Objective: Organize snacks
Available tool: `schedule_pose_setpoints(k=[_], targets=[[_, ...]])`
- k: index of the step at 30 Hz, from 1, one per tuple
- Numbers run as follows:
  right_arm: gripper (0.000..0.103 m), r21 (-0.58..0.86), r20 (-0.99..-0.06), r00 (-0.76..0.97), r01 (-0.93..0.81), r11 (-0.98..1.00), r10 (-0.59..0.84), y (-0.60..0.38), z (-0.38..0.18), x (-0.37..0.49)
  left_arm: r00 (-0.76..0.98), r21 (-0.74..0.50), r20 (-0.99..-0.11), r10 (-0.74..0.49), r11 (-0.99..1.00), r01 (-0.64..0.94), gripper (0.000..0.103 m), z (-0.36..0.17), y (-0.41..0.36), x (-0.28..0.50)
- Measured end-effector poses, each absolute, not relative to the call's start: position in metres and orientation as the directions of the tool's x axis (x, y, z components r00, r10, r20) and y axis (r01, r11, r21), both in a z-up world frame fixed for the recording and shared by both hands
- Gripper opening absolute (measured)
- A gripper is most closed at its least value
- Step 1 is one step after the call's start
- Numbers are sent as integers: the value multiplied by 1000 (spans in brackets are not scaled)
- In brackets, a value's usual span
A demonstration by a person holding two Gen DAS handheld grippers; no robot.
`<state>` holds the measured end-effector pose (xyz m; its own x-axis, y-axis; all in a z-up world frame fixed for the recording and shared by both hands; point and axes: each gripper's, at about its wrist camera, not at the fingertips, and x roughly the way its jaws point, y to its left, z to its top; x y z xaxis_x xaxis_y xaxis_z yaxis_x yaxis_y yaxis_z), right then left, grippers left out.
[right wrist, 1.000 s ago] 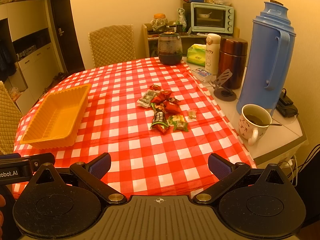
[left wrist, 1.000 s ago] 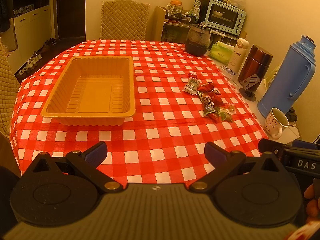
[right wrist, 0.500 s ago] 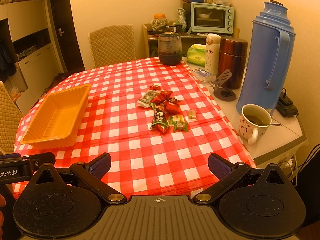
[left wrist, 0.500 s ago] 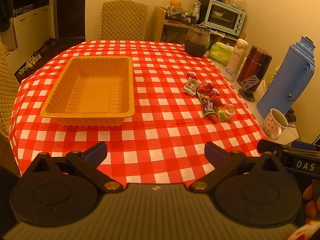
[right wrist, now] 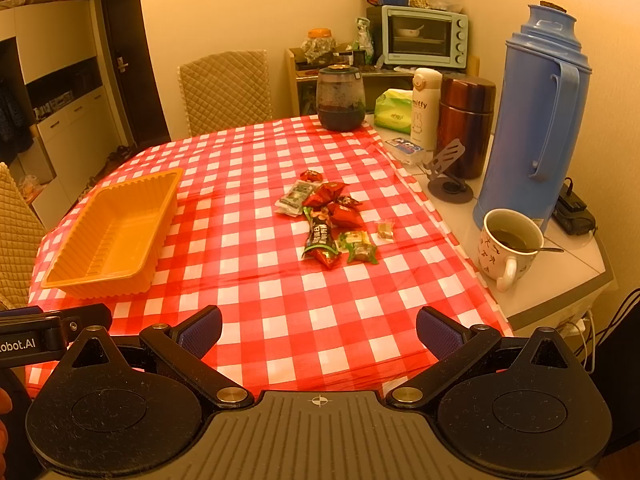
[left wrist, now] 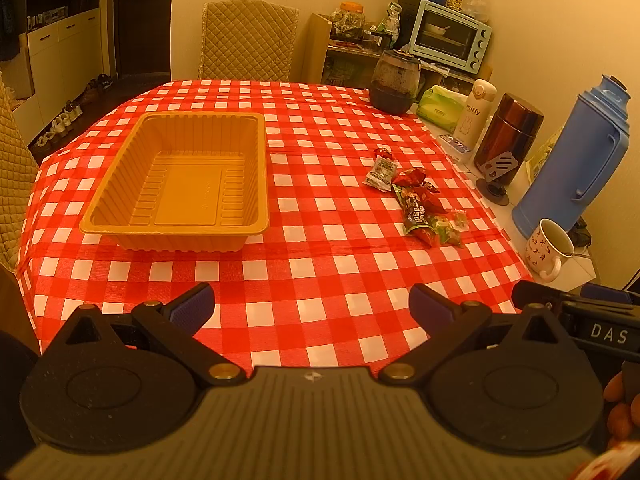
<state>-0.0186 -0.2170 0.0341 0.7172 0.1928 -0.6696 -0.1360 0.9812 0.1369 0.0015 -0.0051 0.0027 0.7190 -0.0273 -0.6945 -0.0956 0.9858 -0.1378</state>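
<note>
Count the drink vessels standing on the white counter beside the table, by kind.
Blue thermos jug: 1
Brown flask: 1
White bottle: 1
Mug: 1
Total: 4

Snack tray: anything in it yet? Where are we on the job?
Done: nothing visible. The orange tray holds no snacks.
In hand: nothing. The left gripper and right gripper are both open, held back at the near table edge.
Left: the whole snack pile lies loose on the checked tablecloth, to the right of the tray, with one small candy lying apart at its right edge.
</note>
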Motion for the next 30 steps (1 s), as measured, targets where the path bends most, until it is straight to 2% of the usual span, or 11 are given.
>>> schedule_pose_setpoints(k=[30], targets=[[102, 137, -670, 717, -135, 981, 192, -217, 34, -18, 720, -142, -693, -30, 985, -96, 103, 2, -4, 1]])
